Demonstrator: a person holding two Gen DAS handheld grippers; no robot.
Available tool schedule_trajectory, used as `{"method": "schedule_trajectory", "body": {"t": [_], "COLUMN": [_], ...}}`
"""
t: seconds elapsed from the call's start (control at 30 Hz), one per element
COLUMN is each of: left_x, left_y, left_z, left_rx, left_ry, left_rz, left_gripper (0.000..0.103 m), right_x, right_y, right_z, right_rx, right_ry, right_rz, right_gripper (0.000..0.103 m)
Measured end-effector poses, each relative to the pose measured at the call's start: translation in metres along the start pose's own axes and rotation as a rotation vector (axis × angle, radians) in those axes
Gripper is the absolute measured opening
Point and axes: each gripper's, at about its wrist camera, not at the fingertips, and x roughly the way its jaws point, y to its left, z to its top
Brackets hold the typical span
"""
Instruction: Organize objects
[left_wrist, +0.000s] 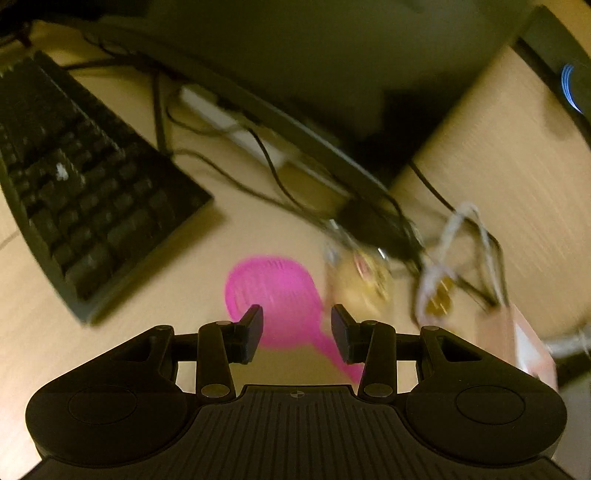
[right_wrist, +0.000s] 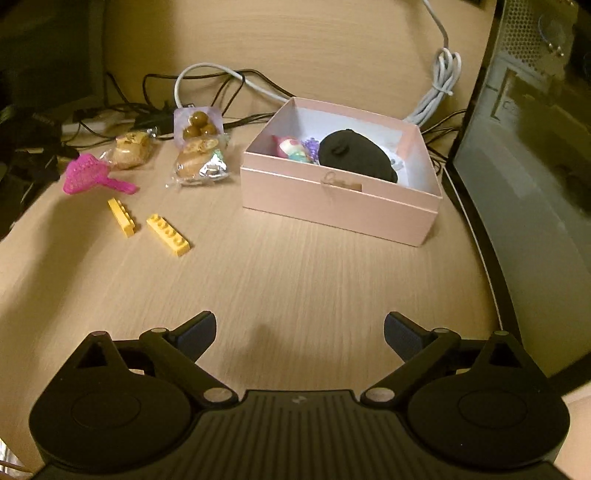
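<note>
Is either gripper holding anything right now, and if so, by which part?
Nothing is held. The right gripper is wide open over bare desk. The left gripper is partly open above the pink strainer, pads not touching it.

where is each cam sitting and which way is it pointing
Left wrist: rides the left hand-held gripper, angled down at a pink strainer beside a keyboard; only its part-open fingers show, nothing between them.
Right wrist: rides the right hand-held gripper, angled down across the desk toward a pink box; its fingers stand wide and empty.
Shared: the strainer, the wrapped snacks, the box.
</note>
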Motion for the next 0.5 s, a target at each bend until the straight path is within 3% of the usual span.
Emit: {"method": "schedule_trajectory", "body": {"t": [0.1,0.2,0.23,0.3,0.5], "left_x": [0.013,0.035,0.039,0.042,0.039], "left_y": [-0.007,-0.013,-0.013,-0.015,-0.028], "left_z": [0.008,0.012,0.012,0.012,-0.008], "left_rx": [0.036,0.101,0.110,0.140,0.341], "left_ry": [-0.059,-0.025,-0.021,-0.033,-0.014], "left_rz": [0.046,0.111,0.125,0.136,0.079], "left_gripper": [0.044,0.045,0.050,0.056,0.056], "right_x": [-0.006,-0.010,-0.011,-0.014,-0.013], "right_y": [0.003,0.003,0.002,0.000,-0.011], "right_z": [-0.002,-0.005,-0.006,-0.009,-0.017], "right_rx": [-0.016,-0.011,-0.006,0.005,0.046], "right_ry": [-0.008,-0.012,-0.010,-0.009,0.010], "right_rz": [-0.023,-0.041,-0.046,-0.054,-0.070], "right_gripper": [0.100,0.103,0.103,0.103,0.103]}}
